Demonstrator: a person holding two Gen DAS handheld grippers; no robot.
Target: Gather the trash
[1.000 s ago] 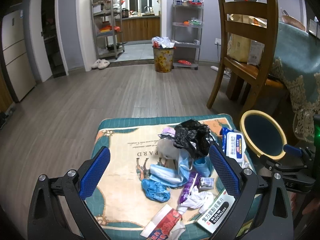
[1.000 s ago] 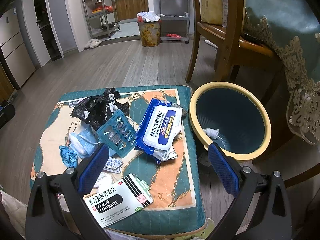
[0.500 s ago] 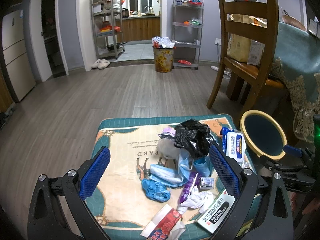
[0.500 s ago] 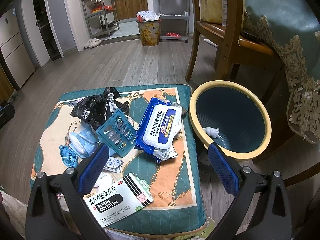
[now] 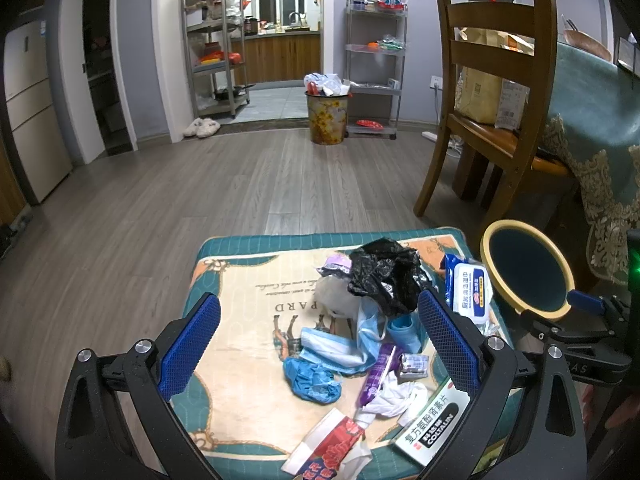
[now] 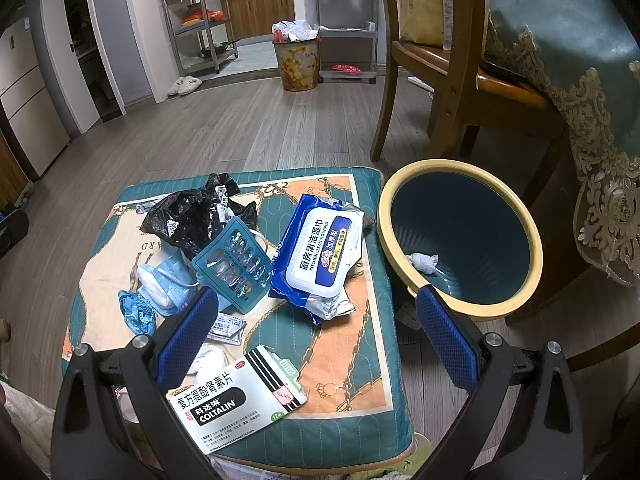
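Observation:
Trash lies on a teal and orange cushion (image 6: 352, 344): a black plastic bag (image 6: 188, 216), a teal blister tray (image 6: 234, 262), a blue wet-wipes pack (image 6: 320, 252), a white COLTALIN box (image 6: 236, 396), face masks (image 5: 336, 352), a blue crumpled glove (image 5: 312, 380) and a red packet (image 5: 328, 448). A yellow-rimmed teal bin (image 6: 460, 240) stands right of the cushion with a white wad (image 6: 422, 261) inside. My left gripper (image 5: 320, 344) is open and empty above the pile. My right gripper (image 6: 316, 336) is open and empty over the cushion's front right.
A wooden chair (image 5: 496, 92) and a table draped in teal cloth (image 6: 580, 60) stand at the right. A full flowered bin (image 5: 326, 114) and metal shelves (image 5: 216, 48) stand far back on the wood floor. The right gripper's body shows in the left wrist view (image 5: 580, 332).

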